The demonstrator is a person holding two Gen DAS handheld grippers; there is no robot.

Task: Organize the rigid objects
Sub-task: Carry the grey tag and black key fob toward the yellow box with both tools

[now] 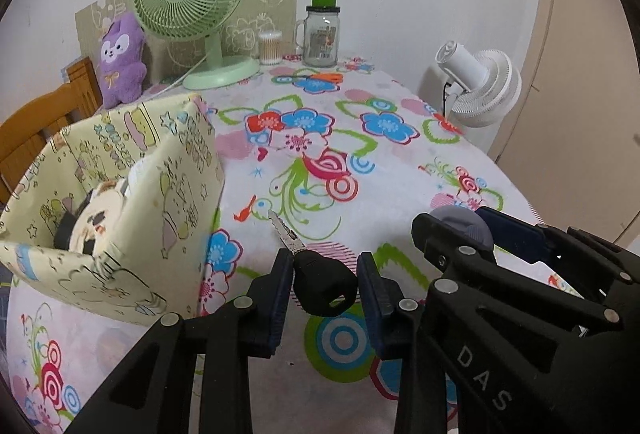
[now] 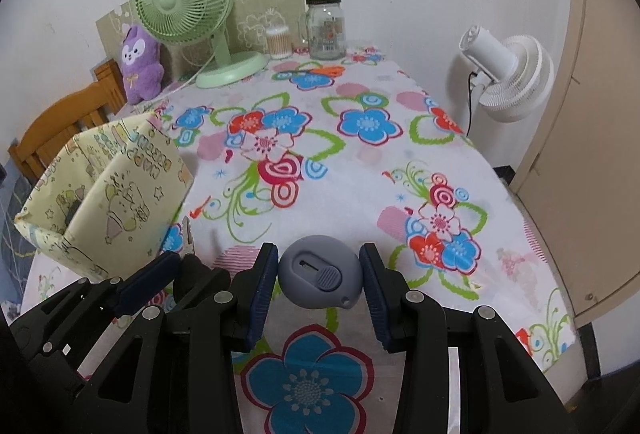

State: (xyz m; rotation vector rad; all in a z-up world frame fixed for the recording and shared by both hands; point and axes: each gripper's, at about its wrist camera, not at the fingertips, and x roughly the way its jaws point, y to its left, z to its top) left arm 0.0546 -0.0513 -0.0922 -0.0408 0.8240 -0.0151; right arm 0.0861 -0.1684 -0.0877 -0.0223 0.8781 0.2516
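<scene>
A key with a black head [image 1: 320, 282] lies on the flowered tablecloth between the fingers of my left gripper [image 1: 326, 274], which is open around it; its left pad touches or nearly touches the head. A grey round gadget with a slider [image 2: 318, 278] lies between the fingers of my right gripper [image 2: 320, 274], which is open with small gaps on both sides. The gadget shows in the left wrist view [image 1: 460, 224] behind the right gripper. The key [image 2: 188, 254] shows in the right wrist view by the left gripper. A yellow patterned box [image 1: 120, 201] stands open at the left, holding soft items.
At the table's back stand a green desk fan [image 1: 192, 5], a purple plush [image 1: 122, 57], a cotton-swab tub [image 1: 270, 47] and a glass jar with a green cap [image 1: 322, 29]. A white fan [image 1: 480, 85] stands off the right edge. A wooden chair [image 1: 36, 125] is at the left.
</scene>
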